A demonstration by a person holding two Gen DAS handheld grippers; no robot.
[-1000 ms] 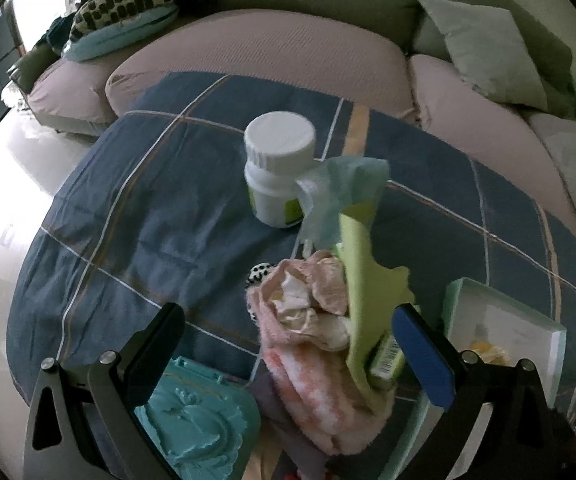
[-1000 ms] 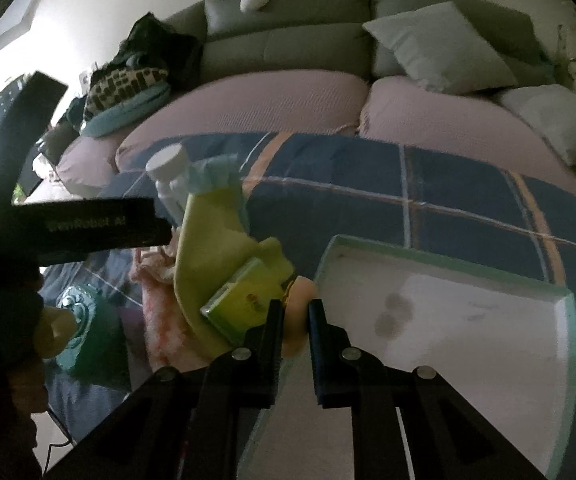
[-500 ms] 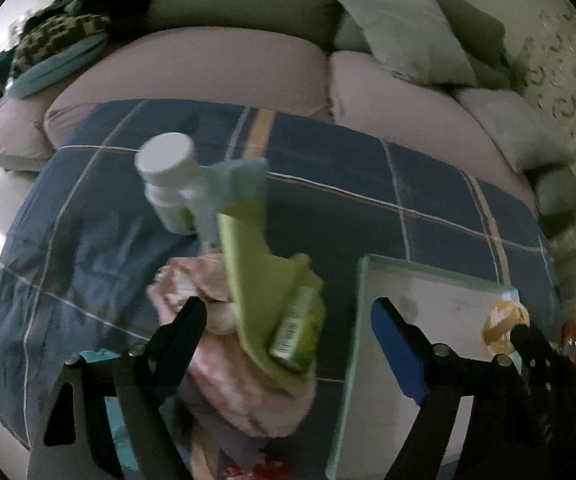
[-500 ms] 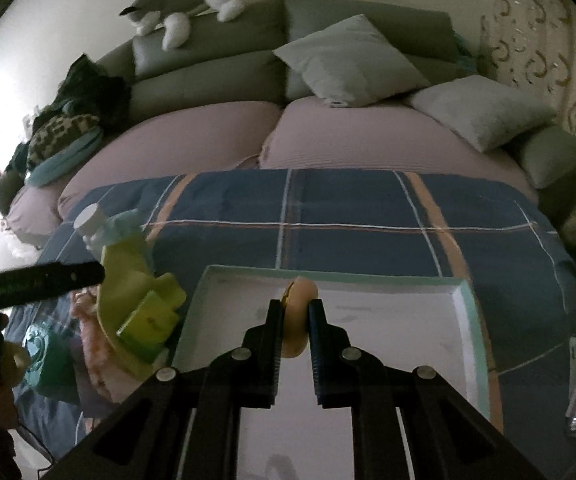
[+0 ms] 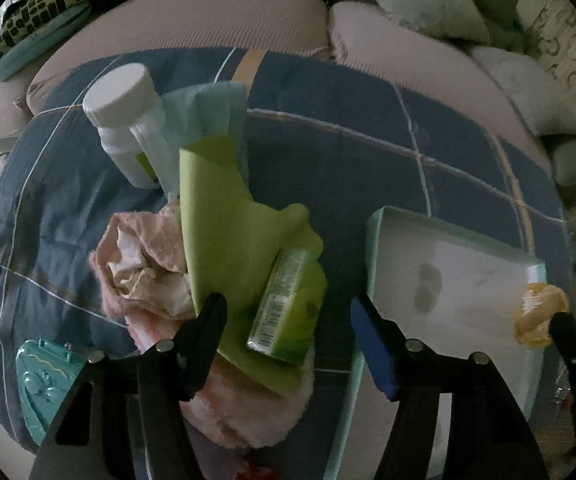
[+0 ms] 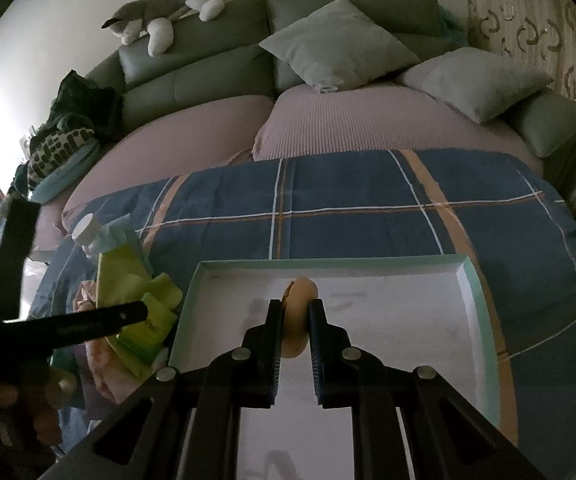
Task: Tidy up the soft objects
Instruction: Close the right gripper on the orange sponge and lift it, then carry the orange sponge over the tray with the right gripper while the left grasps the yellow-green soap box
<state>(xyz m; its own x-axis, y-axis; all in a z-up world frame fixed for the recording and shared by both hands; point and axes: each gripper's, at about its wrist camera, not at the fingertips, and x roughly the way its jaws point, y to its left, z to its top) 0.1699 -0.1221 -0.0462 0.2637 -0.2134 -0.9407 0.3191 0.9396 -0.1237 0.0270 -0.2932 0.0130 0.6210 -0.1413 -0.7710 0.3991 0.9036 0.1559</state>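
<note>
My right gripper (image 6: 295,314) is shut on a small soft tan burger-shaped toy (image 6: 299,312) and holds it over the white tray with a teal rim (image 6: 475,280). The toy (image 5: 539,316) also shows in the left wrist view at the tray's right end (image 5: 371,240). My left gripper (image 5: 288,316) is open and empty above a pile: a pink fluffy cloth (image 5: 144,264), a green cloth (image 5: 224,232) and a green tissue pack (image 5: 288,308).
A white pill bottle (image 5: 124,120) and a pale teal cloth (image 5: 204,112) stand behind the pile on the blue plaid blanket (image 5: 367,136). A teal plastic case (image 5: 44,384) lies at the front left. Sofa cushions (image 6: 339,52) and a plush husky (image 6: 160,12) are behind.
My right gripper has carried the toy from beside the pile to over the tray's middle. My left gripper has swung right and closer to the pile, still open.
</note>
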